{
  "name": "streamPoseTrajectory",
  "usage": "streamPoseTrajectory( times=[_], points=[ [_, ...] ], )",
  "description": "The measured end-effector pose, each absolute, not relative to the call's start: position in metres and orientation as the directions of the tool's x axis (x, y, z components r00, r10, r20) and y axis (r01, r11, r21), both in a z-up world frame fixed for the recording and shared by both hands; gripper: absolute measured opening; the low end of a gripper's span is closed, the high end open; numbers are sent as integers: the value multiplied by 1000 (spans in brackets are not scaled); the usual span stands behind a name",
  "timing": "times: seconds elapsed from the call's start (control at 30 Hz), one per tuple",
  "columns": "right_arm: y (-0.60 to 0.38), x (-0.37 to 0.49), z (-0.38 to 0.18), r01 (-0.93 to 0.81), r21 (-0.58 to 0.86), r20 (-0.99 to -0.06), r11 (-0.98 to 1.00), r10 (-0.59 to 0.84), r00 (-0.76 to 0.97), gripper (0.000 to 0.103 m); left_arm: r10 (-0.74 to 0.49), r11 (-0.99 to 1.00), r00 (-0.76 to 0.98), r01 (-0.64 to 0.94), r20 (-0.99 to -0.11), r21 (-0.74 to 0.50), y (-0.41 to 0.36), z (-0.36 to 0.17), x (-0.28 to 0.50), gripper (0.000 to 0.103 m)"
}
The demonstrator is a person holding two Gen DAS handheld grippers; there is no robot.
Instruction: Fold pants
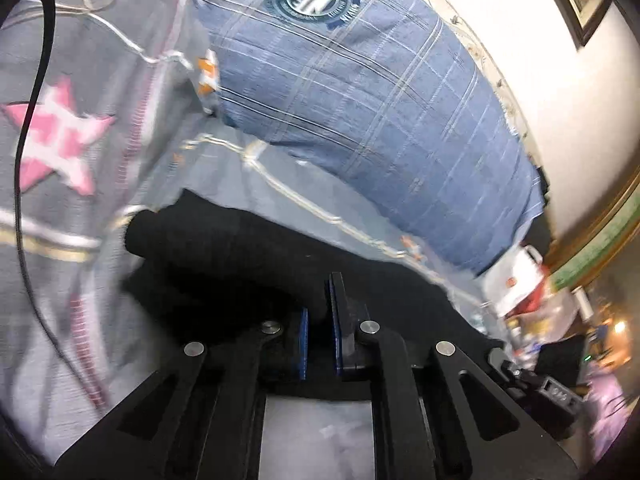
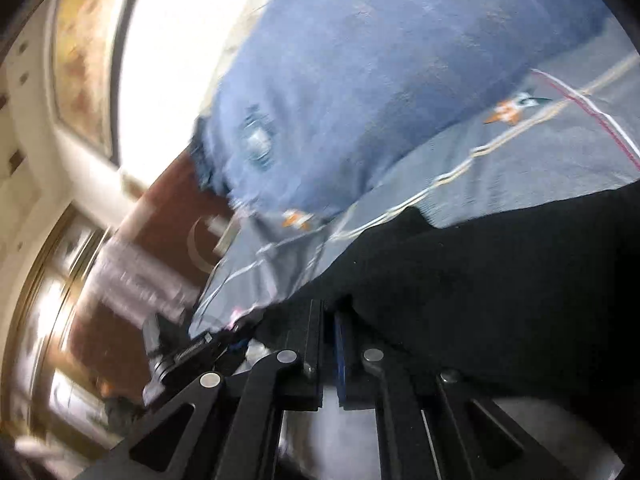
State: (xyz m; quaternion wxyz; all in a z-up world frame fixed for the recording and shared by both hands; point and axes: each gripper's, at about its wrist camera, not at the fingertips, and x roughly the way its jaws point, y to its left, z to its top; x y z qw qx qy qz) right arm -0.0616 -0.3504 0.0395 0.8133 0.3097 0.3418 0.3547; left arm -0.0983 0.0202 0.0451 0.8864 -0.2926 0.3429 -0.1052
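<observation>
Pants: black, soft, floppy; I'd grip edges.
Left tongs: nearly closed, pinching pants.
Right tongs: narrow gap, fabric betw. fingers, pinching pants.
Bed: underneath.

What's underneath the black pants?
The black fabric pants lie on a grey patterned bedsheet with a pink star, which shows around them. The part beneath the pants is covered. A blue checked pillow sits behind them.

black gripper, blue pads, silver rivets
</observation>
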Motion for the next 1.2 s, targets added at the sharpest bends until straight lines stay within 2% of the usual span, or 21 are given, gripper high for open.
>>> streamPoseTrajectory(
  times=[0.17, 0.23, 0.27, 0.33, 0.37, 0.4, 0.43, 0.53, 0.6, 0.67, 0.7, 0.73, 0.83, 0.9, 0.93, 0.97, 1.1, 1.2],
  points=[
    [-335, -45, -6, -236, 686, -528, 688, 694, 489, 4, -356, 842, 630, -105, -690, -529, 15, -11, -90, 8],
    [-336, -38, -21, -180, 676, -576, 714, 665, 476, 4, -351, 847, 628, -103, -694, -522, 14, -14, -91, 8],
    [-336, -38, -22, -182, 675, -579, 715, 666, 470, 4, -353, 847, 633, -96, -689, -523, 15, -12, -93, 9],
    [-336, -45, -12, -207, 643, -599, 738, 652, 464, 11, -354, 844, 637, -98, -685, -527, 21, -5, -97, 18],
    [-335, -47, -7, -215, 631, -608, 745, 648, 459, 20, -341, 843, 643, -113, -686, -526, 26, 0, -100, 22],
    [-336, -50, -1, -229, 626, -613, 745, 652, 446, 27, -323, 848, 645, -128, -692, -514, 30, 4, -104, 30],
    [-336, -54, 6, -252, 632, -608, 733, 671, 425, 30, -309, 854, 649, -132, -695, -503, 34, 7, -109, 35],
    [-336, -72, 32, -373, 640, -557, 672, 740, 377, 33, -236, 880, 679, -154, -695, -450, 47, 22, -122, 37],
    [-332, -77, 51, -453, 589, -547, 670, 742, 387, 37, -207, 893, 698, -151, -685, -424, 50, 33, -124, 39],
    [-330, -71, 71, -479, 496, -539, 724, 690, 484, 38, -204, 896, 717, -137, -667, -422, 51, 41, -122, 45],
    [-330, -61, 76, -453, 455, -545, 766, 642, 539, 40, -207, 897, 726, -126, -656, -423, 48, 44, -118, 51],
    [-331, -51, 76, -419, 420, -557, 805, 593, 581, 41, -210, 898, 727, -121, -654, -422, 46, 45, -113, 52],
    [-320, -4, 59, -331, 345, -631, 878, 478, 611, 41, -219, 911, 715, -94, -664, -402, 33, 40, -95, 52],
    [-311, 24, 38, -319, 344, -683, 883, 469, 560, 38, -224, 919, 697, -82, -681, -386, 23, 33, -81, 52],
    [-303, 37, 27, -331, 354, -700, 875, 482, 526, 31, -232, 921, 690, -72, -686, -384, 19, 29, -74, 52],
    [-296, 46, 18, -342, 329, -721, 880, 468, 510, 12, -228, 924, 683, -72, -694, -375, 16, 26, -70, 52],
    [-301, 54, 24, -342, 291, -682, 894, 444, 581, 9, -204, 937, 630, -96, -749, -336, 14, -1, -49, 52],
    [-294, 59, 7, -319, 259, -716, 912, 403, 571, 9, -168, 958, 657, -67, -735, -278, 6, -5, -52, 52]
  ],
)
